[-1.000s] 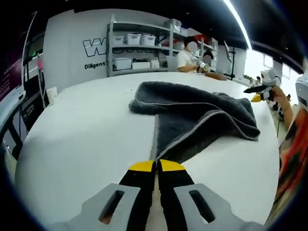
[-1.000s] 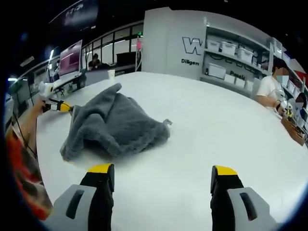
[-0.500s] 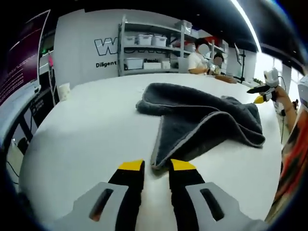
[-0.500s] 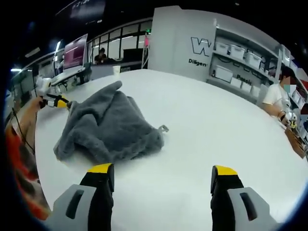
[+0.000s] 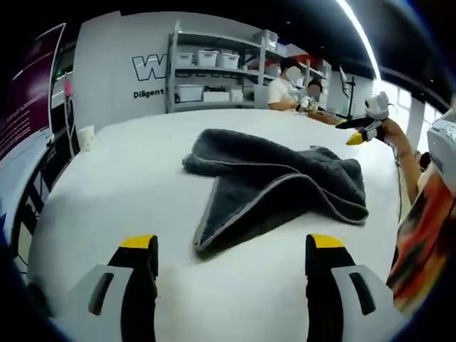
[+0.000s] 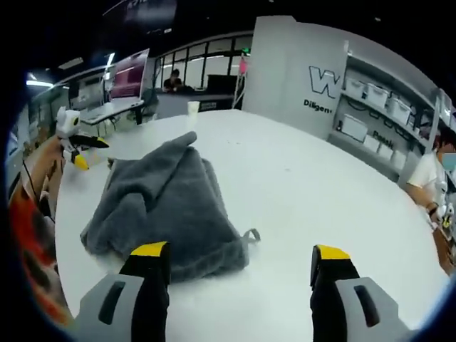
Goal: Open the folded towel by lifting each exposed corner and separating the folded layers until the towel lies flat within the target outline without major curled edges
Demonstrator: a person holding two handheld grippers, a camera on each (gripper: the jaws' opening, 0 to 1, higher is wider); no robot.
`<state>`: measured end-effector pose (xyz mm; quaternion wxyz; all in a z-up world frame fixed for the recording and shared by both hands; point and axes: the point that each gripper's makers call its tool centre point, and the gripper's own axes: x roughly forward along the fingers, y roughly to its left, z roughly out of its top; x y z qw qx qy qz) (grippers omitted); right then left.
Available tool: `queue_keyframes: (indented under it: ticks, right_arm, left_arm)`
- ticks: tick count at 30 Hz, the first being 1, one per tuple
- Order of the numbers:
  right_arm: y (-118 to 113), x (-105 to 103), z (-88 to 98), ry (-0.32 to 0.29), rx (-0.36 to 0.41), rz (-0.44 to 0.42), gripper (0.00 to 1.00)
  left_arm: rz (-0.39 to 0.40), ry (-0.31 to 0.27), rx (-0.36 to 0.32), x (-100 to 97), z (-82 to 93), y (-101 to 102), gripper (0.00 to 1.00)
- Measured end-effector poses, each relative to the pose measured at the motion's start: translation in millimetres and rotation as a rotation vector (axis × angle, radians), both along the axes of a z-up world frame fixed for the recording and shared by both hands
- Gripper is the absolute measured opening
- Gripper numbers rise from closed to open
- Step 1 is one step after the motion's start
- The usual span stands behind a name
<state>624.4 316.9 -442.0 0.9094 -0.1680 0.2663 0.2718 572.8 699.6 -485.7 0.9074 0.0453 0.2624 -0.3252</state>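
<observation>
Left gripper view: the left gripper point(image 5: 226, 249) stands with its yellow-tipped jaws spread wide and nothing between them, low over the white worktop point(image 5: 107, 192). Just ahead of the gap lies the grey towel point(image 5: 274, 182), rumpled and partly folded, its nearest corner pointing toward the gripper with a pale hem along the edge. The towel is apart from both jaws. Beyond it, at the right, the right gripper point(image 5: 360, 132) appears with its jaws apart, held by a person's hand. At the back stand shelves point(image 5: 214, 71) with bins, and seated people.

Right gripper view: the right gripper point(image 6: 242, 260) is likewise open and empty. The towel point(image 6: 167, 210) lies ahead and to the left, its near edge just behind the left jaw tip, a small hanging loop point(image 6: 251, 234) at its right corner. Farther left, the left gripper point(image 6: 77, 146) is seen beyond the towel's far side.
</observation>
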Motion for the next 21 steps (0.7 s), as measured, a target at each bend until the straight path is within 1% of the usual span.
queue_keyframes:
  ticks: [1,3,5,7,9,11,14,15,18,20,21]
  right_arm:
    - [7.0,5.1,2.4,-0.005,-0.007,0.032,0.79]
    - [22.1,15.4,5.5,0.002,0.0,0.083,0.78]
    - [30.5,20.9,7.1,0.004,0.005,0.11,0.76]
    - [54.7,38.7,9.7,0.015,0.026,0.17,0.76]
    - [62.8,43.5,8.9,0.021,0.017,0.206,0.75]
    - [78.5,61.4,7.0,0.028,0.005,0.237,0.73]
    - [92.9,78.3,3.9,0.032,-0.006,0.271,0.67]
    - [97.7,83.9,2.9,0.034,-0.009,0.282,0.63]
    - [99.5,86.2,2.3,0.036,-0.01,0.285,0.57]
    - [115.0,105.8,-3.7,0.046,-0.02,0.306,0.52]
    - [122.7,115.6,-6.7,0.051,-0.025,0.317,0.47]
  left_arm:
    - [-0.007,0.004,-0.001,-2.0,0.4,-3.0,0.95]
    - [-0.021,0.008,0.01,-5.3,0.5,-6.5,0.97]
    - [-0.024,0.007,0.016,-6.1,1.0,-7.0,0.98]
    - [-0.01,0.013,0.018,-6.5,1.9,-5.4,1.0]
    - [-0.004,0.017,0.017,-6.9,1.8,-4.8,1.0]
    - [0.011,0.025,0.014,-9.3,1.6,-3.0,1.0]
    - [0.019,0.036,0.012,-14.4,0.6,1.9,1.0]
    - [0.021,0.039,0.012,-16.2,0.3,3.5,1.0]
    - [0.028,0.037,0.012,-16.2,0.5,4.7,1.0]
    - [0.039,0.039,0.022,-20.4,-0.6,9.2,1.0]
    - [0.045,0.04,0.027,-22.5,-1.2,11.4,1.0]
